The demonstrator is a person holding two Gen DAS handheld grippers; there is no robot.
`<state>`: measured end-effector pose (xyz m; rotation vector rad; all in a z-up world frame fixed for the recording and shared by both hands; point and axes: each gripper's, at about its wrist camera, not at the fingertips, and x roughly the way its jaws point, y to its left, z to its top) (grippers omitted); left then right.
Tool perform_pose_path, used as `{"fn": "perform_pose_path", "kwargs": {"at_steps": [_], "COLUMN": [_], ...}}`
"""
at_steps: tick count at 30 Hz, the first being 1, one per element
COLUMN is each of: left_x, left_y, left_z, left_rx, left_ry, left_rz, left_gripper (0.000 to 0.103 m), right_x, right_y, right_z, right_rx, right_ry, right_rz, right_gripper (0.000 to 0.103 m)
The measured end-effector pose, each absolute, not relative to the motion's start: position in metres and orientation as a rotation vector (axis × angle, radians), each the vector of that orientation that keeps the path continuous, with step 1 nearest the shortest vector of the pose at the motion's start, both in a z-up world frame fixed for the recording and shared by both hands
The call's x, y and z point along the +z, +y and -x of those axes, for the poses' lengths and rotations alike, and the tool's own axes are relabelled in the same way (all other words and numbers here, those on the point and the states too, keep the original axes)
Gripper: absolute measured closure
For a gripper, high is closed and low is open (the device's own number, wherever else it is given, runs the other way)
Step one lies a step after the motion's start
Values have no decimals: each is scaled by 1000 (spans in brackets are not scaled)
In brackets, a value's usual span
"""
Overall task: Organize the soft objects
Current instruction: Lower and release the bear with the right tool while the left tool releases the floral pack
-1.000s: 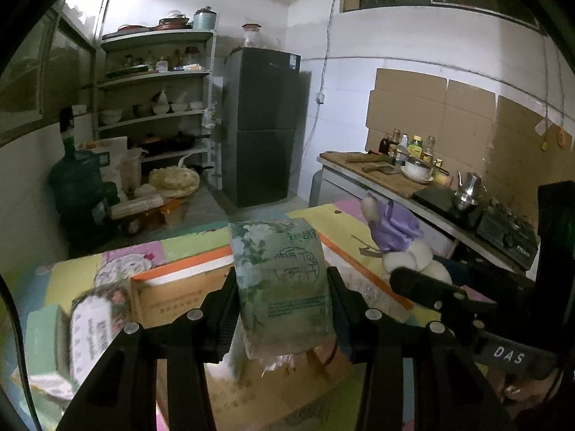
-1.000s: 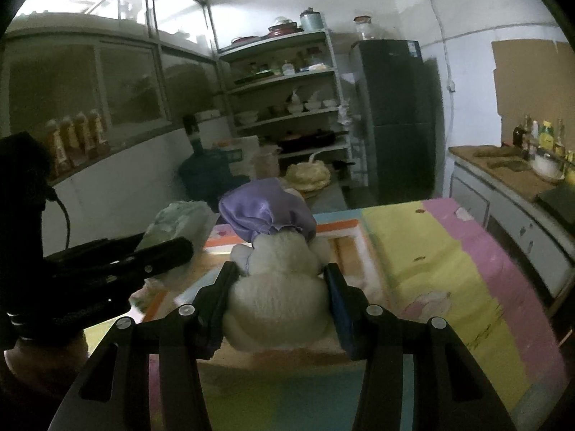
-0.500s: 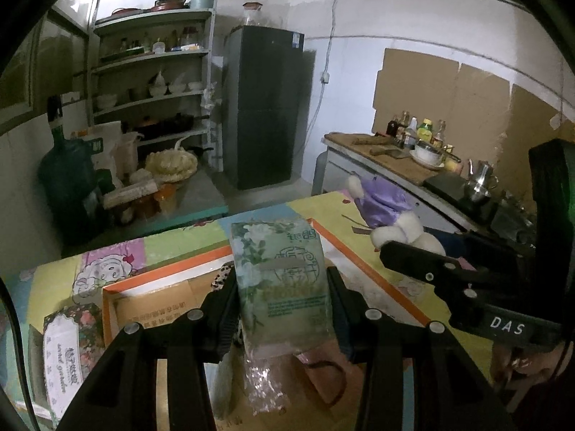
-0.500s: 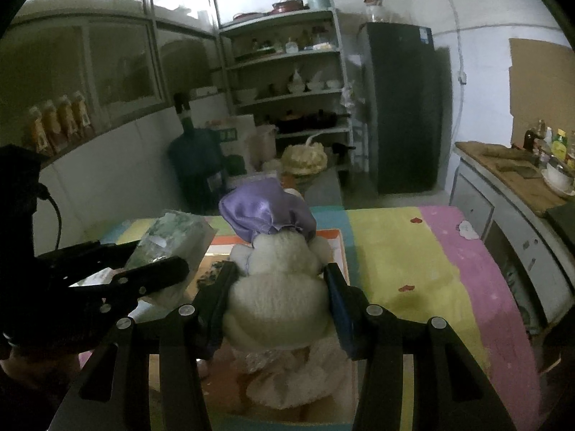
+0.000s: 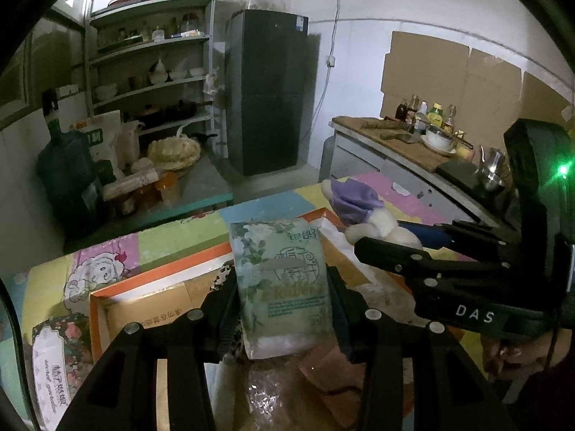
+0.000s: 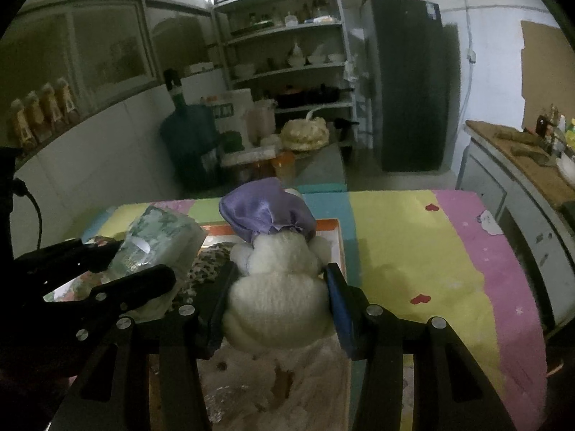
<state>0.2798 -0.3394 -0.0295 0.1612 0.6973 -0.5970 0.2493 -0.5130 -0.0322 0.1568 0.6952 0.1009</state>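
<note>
tissue pack [image 5: 284,283]: glossy printed plastic film, slightly crinkled. plush toy [image 6: 278,287]: fuzzy white pile, cap [image 6: 267,213] is shiny purple satin-like cloth. box [image 5: 151,301]: matt brown cardboard, orange edges. table cover [image 6: 413,251]: smooth printed sheet, faint sheen. left gripper [image 5: 284,309] and right gripper [image 6: 276,301]: matt black plastic, bright metal screw heads. far fridge [image 5: 269,89]: dark, smooth

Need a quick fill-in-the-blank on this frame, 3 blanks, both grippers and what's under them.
1. The left gripper is shut on a green floral pack of ____.
2. The plush toy clamped in the right gripper wears a cap of ____ colour.
3. Both held items hang above a cardboard box with an ____ rim.

Missing words: tissues; purple; orange
</note>
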Motion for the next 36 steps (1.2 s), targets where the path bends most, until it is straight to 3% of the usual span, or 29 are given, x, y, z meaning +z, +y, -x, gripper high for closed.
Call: {"fn": "perform_pose_path", "kwargs": {"at_steps": [25,36], "left_x": [-67,-66], "left_y": [-346,-344], "left_z": [-306,-307], "left_rx": [-611,-616], "left_ry": [817,824], "left_rz": [-144,-131], "left_gripper": [58,51], "right_x": [-66,-69], "right_y": [-511,-514], "right_z": [-284,-284], "right_rx": [133,145], "right_ry": [819,834], "right_rz": [-135,-152], "right_gripper": [52,48]}}
